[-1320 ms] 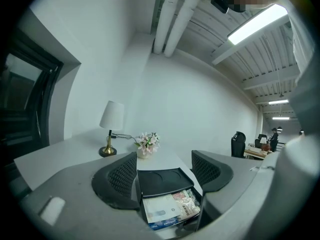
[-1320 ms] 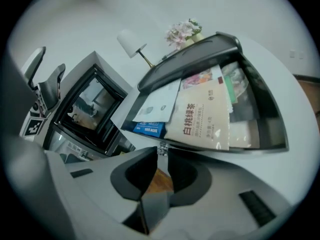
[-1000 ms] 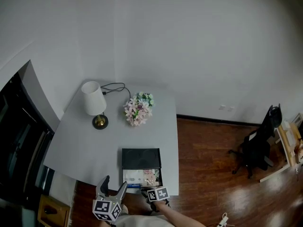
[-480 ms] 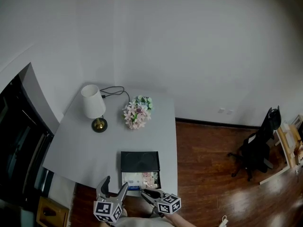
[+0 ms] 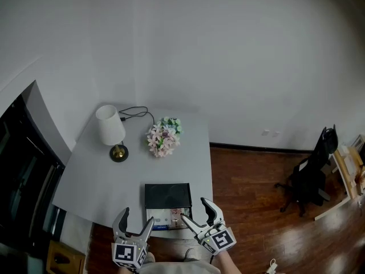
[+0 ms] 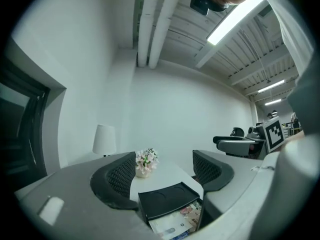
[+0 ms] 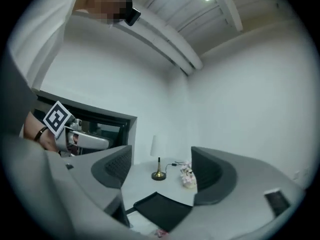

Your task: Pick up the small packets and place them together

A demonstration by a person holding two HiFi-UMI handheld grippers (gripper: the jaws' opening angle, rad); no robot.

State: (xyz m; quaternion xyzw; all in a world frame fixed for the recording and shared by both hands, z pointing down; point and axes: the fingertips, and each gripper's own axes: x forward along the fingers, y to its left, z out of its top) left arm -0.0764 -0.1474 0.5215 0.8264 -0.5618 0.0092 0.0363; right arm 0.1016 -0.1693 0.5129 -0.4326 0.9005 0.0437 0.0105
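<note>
Grey table (image 5: 97, 176), left to right: lamp (image 5: 111, 131); my left gripper (image 5: 135, 218), jaws apart, empty, off the near edge; flowers (image 5: 163, 137); black box (image 5: 167, 196) at the near edge, small packets (image 5: 174, 216) inside; my right gripper (image 5: 195, 211), jaws just opened wide, nothing between them.

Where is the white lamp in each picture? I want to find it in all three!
Head view: the lamp stands left of the middle, at the far left corner of the grey table.
Left gripper view: the lamp is on the left side, a bit below the middle.
Right gripper view: the lamp is near the middle, in the lower half.
Shared landmark: the flowers sit just right of the lamp in every view.
</note>
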